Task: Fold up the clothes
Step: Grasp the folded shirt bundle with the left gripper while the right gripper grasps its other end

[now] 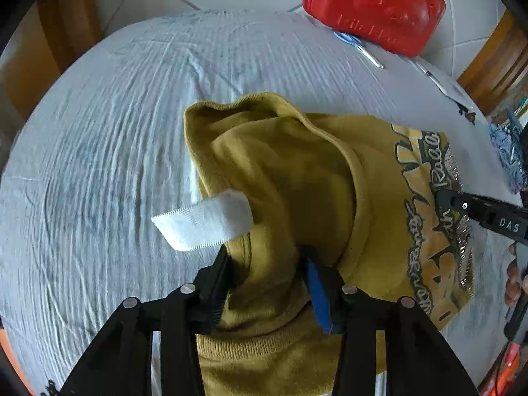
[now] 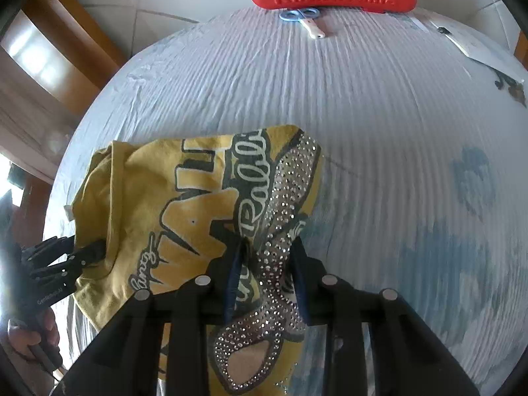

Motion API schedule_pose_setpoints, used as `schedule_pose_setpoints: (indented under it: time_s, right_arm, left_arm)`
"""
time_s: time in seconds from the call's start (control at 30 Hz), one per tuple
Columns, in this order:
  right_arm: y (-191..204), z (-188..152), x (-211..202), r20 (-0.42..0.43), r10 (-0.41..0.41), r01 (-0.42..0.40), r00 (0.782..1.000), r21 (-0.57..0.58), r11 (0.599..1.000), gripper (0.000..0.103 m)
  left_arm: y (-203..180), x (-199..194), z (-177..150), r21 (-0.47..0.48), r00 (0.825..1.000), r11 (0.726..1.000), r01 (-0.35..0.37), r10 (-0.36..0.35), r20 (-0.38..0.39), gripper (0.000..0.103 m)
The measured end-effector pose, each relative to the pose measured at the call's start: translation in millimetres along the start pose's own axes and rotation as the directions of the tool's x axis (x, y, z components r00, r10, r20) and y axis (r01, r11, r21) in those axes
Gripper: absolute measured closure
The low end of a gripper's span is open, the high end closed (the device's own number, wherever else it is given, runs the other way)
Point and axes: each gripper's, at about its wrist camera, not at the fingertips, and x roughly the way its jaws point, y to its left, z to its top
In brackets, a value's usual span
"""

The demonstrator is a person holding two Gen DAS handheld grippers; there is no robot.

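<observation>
Left wrist view looks over a round desk (image 1: 109, 125) under a wrinkled pale cloth, with wooden furniture and tiled floor past its rim. At the far right edge stands a red plastic case (image 1: 373, 6), with blue-handled scissors (image 1: 358, 46) lying just in front of it and a white sheet of paper (image 1: 442, 82) further right. Nothing lies between these things and the garment.

Right wrist view cuts the red case off at the top, so only its raised "Rilakkuma" lettering shows. The printed words on the shirt are creased and hard to read, and the bare hand holding each tool is only partly seen at the frame edges.

A mustard yellow shirt (image 1: 290, 171) lies bunched near the middle of the desk, its white label (image 1: 201, 221) sticking out to the left. The left gripper (image 1: 267, 264) has its 2 fingers closed on a fold of fabric at the collar. The right gripper (image 2: 264, 264) pinches the printed, rhinestone-studded part of the shirt between its fingers, on the garment's right side.
</observation>
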Motion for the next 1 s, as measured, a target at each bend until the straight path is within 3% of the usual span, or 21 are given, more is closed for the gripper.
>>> schedule_pose_setpoints:
  time_s: [0.2,0.37,0.47,0.63,0.77,0.9,1.0]
  right_arm:
    - [5.7,-5.5,1.1,-0.021,-0.022,0.021,1.0,-0.02,1.0,0.079]
    - [16.9,1.2,6.3,-0.027,-0.082,0.08,0.996,-0.086,0.993,0.082]
    - [27.1,-3.0,-1.3,-0.009,-0.102,0.1,0.995,-0.114,0.988,0.087]
    - [41.8,-13.6,-55.9,0.117,-0.075,0.094,0.99,-0.159,0.983,0.087]
    - [34.2,-17.4,-97.3,0.185,-0.088,0.117,0.979,-0.152,0.981,0.087]
    - [-9.5,-24.6,-114.9,0.165,-0.111,0.121,0.98,-0.052,0.991,0.087]
    - [-45.9,-38.1,-114.8,0.112,-0.089,0.089,0.99,0.005,0.996,0.087]
  left_arm:
    - [-6.6,-7.3,-14.6,0.024,0.999,0.999,-0.034,0.034,0.01,0.065]
    - [-2.1,-13.5,-14.9,-0.002,0.999,1.0,0.02,-0.02,0.047,0.068]
    - [-12.2,-31.8,-20.7,0.0,0.996,0.999,0.032,-0.032,0.088,0.086]
    - [-32.9,-60.5,-29.4,0.014,0.987,0.998,0.059,-0.061,0.152,0.086]
    - [-51.5,-60.2,-33.6,0.021,0.984,0.993,0.114,-0.116,0.139,0.086]
    - [-65.1,-41.1,-39.3,0.006,0.984,0.987,0.162,-0.162,0.078,0.086]
    - [-87.0,-16.6,-39.1,0.032,0.992,0.992,0.122,-0.122,0.026,0.077]
